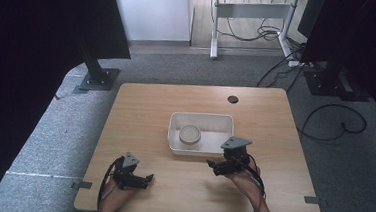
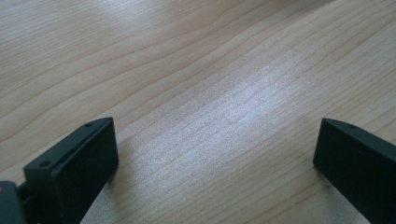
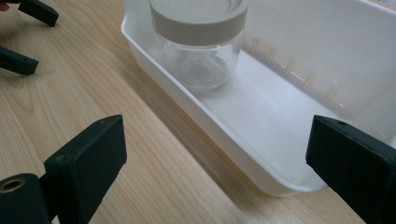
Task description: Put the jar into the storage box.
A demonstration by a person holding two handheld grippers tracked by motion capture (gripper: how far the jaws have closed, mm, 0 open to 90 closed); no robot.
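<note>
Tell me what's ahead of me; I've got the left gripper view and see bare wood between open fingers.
Observer: A white tray sits mid-table, beyond and to the right of your left gripper.
Operator: Say what's in it.
Observer: One clear glass jar, upright, at the tray's left end.
Operator: Report its lid.
Observer: A beige lid is on it.
Operator: Place the other gripper.
Observer: The right gripper is open beside the tray's near wall.
</note>
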